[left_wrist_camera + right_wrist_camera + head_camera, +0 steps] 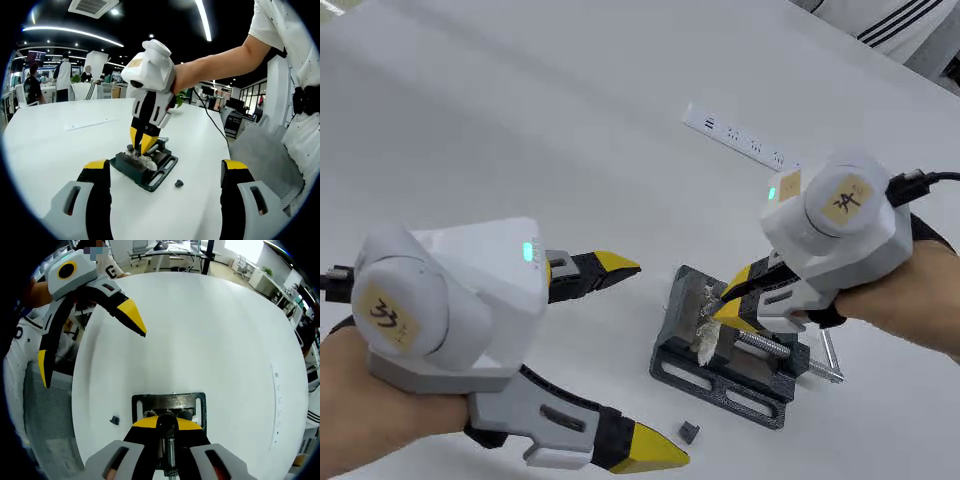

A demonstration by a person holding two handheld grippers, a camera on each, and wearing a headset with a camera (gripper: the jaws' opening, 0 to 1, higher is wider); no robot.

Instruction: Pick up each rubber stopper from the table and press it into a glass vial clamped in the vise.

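Jaws of the left gripper (638, 358) stand wide apart, holding nothing. A small dark rubber stopper (689, 432) lies on the white table (520, 120), just beside the lower jaw's tip. Farther off, the right gripper (725, 308) sets its closed jaws down onto the vise (720, 385) — any pinched object is hidden.

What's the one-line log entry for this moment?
left claw: open, above table | right claw: shut, tips at vise | loose stopper: on table beside vise
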